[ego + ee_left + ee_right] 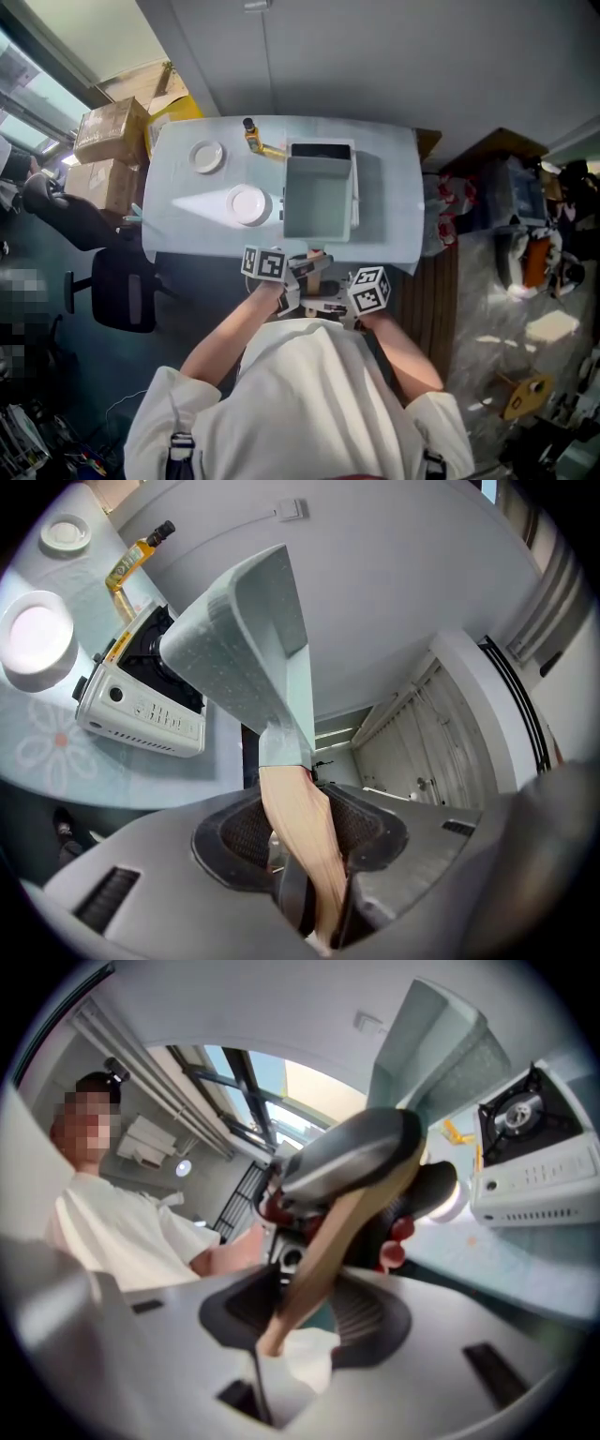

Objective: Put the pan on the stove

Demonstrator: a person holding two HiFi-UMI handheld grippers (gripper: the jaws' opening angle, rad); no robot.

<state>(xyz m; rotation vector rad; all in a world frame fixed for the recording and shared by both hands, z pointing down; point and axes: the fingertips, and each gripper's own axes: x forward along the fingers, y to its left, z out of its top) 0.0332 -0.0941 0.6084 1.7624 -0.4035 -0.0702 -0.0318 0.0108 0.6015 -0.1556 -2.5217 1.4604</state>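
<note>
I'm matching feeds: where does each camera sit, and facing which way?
Head view: on the head, down at the pale blue table; forearms, left gripper, right gripper show.
Left gripper view: along its fingers clamping the wooden handle of the pale green square pan.
Right gripper view: along the same handle; the person's white shirt shows.
Gripper views share the white tabletop stove.

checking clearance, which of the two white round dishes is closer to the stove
The larger white dish, just left of the stove in the head view; the smaller dish lies farther left and back.
</note>
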